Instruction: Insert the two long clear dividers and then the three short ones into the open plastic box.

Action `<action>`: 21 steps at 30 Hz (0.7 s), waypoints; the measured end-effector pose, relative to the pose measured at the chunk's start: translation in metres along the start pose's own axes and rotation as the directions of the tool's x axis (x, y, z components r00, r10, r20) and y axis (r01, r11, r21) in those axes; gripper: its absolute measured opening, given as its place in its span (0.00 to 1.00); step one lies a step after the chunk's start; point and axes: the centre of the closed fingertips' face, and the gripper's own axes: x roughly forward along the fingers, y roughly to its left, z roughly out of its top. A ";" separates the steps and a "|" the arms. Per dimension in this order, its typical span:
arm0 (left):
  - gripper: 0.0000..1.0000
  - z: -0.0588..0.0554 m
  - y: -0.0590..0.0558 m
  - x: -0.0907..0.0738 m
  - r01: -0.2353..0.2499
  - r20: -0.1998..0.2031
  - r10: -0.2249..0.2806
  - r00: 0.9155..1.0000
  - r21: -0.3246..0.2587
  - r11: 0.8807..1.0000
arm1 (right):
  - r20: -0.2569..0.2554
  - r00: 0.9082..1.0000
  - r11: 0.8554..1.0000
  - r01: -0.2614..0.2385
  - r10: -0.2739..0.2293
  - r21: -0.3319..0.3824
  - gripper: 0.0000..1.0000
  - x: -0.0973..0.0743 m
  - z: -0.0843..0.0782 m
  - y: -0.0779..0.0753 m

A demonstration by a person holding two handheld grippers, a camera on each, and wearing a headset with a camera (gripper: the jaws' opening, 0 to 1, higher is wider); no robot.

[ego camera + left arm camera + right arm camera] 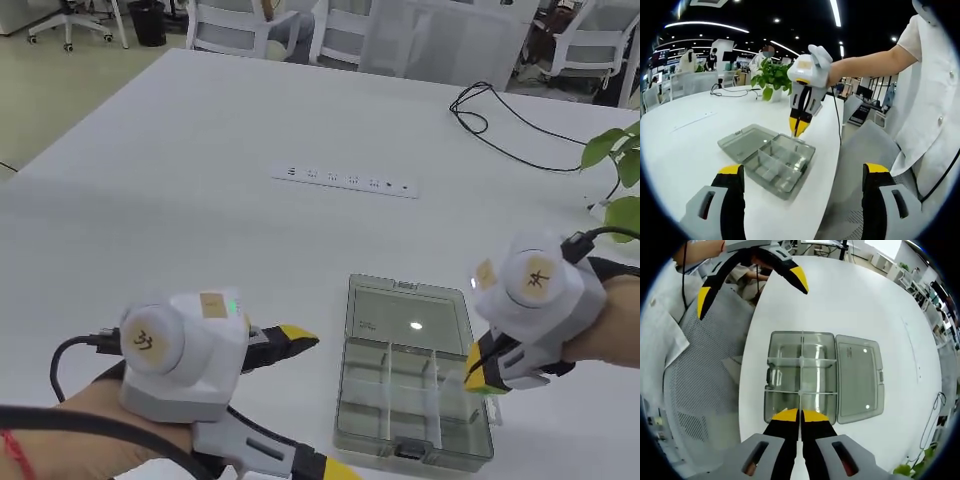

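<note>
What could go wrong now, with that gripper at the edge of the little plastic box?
1. The right gripper is shut at the end of the thin clear divider; pulling away might tug it out of its slot.
2. The box lies close to the table edge, and the left gripper is open and apart from it, so a sideways push could slide the box toward the drop.

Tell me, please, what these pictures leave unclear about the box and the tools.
Head view: how many dividers sit in the box; clear plastic, glare.
Right gripper view: whether the shut right tool pinches one; too thin, transparent.
Head view: box's right rim, behind the right tool.
</note>
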 end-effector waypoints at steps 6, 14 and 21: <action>1.00 0.001 0.000 0.001 0.001 0.002 -0.001 1.000 -0.001 1.000 | 0.013 1.000 0.999 -0.029 0.029 0.026 0.02 0.009 -0.004 -0.002; 1.00 0.001 0.000 0.001 0.000 0.002 0.000 1.000 -0.003 1.000 | 0.024 0.999 0.999 -0.041 0.041 0.021 0.02 0.014 -0.006 -0.001; 1.00 0.001 0.000 0.002 0.002 0.001 -0.002 1.000 -0.005 1.000 | 0.043 0.999 0.999 -0.026 0.025 0.021 0.02 0.020 -0.009 0.000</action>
